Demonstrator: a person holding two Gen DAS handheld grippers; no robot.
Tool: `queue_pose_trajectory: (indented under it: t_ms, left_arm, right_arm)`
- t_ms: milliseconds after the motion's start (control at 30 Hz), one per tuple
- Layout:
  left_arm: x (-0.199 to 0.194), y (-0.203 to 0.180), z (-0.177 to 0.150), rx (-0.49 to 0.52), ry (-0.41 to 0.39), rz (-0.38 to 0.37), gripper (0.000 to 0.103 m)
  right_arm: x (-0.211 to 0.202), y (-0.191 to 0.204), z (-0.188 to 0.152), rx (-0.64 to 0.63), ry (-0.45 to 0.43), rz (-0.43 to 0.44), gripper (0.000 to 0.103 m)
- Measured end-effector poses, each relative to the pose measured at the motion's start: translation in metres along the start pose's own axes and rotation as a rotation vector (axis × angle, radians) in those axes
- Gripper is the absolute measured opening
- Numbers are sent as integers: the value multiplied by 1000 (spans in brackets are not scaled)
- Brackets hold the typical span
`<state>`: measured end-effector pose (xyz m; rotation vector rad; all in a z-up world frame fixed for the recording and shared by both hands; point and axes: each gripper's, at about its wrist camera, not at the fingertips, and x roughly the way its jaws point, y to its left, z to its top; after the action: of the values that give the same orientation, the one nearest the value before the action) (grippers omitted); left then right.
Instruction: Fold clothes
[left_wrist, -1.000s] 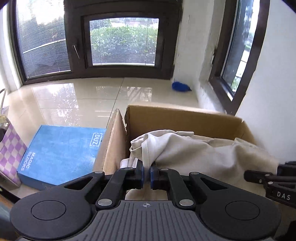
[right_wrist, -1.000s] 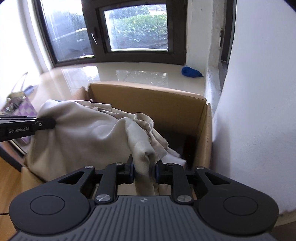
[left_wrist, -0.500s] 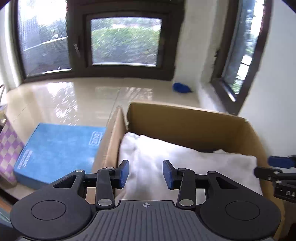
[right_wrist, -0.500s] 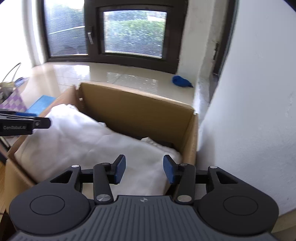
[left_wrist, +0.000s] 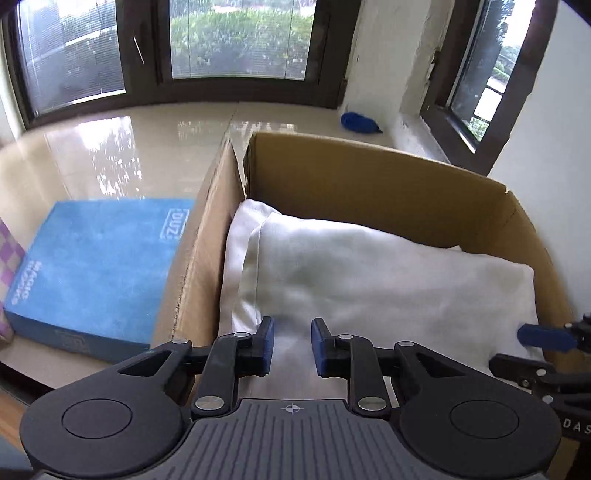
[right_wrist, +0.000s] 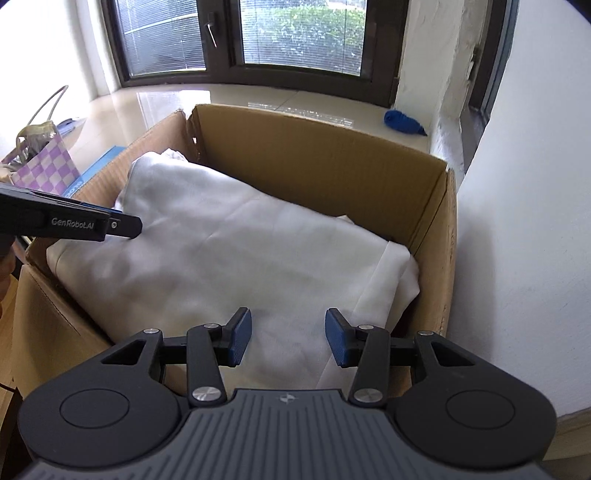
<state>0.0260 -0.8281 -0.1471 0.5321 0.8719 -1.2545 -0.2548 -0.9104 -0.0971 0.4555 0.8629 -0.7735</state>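
A cream-white folded cloth (left_wrist: 369, 273) lies flat inside an open cardboard box (left_wrist: 369, 177); it also shows in the right wrist view (right_wrist: 229, 251), inside the same box (right_wrist: 325, 158). My left gripper (left_wrist: 290, 345) is open and empty, just above the cloth's near left edge. My right gripper (right_wrist: 288, 341) is open and empty, above the cloth's near right part. The left gripper's finger (right_wrist: 92, 225) shows at the left of the right wrist view. The right gripper's fingertip (left_wrist: 543, 338) shows at the right edge of the left wrist view.
A blue flat box (left_wrist: 96, 266) lies left of the cardboard box on the glossy beige sill. A purple checked bag (right_wrist: 44, 170) stands further left. A small blue object (left_wrist: 360, 123) lies by the far wall. A white wall (right_wrist: 524, 221) is close on the right.
Both grippers let go of the cloth and opened. The cloth, held up bunched a second ago, now lies flat in the box. Both grippers have drawn back a little.
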Motion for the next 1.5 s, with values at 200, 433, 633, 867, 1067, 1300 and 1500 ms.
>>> queue_pose_trajectory:
  t_ms: [200,433,633,867,1067,1300,1500]
  left_arm:
    - [-18,1,1,-11,-16,-46,34]
    - [-56,-5,-5,-16,-22,-73,57]
    - [-99,-11,-18,-10,-49,-105,73]
    - [-161,-6,-39,24,-131,-76,92]
    - [-206,17,-66,21,-166,-86,100]
    - [-244,35,-102,4,-173,-61,103]
    - [-269,40,-132,25,-192,-34,103]
  right_arm:
    - [-13,-2,4,30,-12,10,51]
    - [-50,6,7,34,-61,17,65]
    - [-90,21,3,56,-115,13,83]
    - [-137,49,-12,88,-162,-7,96]
    - [-169,75,-32,132,-186,-21,102]
    - [-200,112,-61,131,-191,-60,102]
    - [-224,139,-88,156,-188,-78,103]
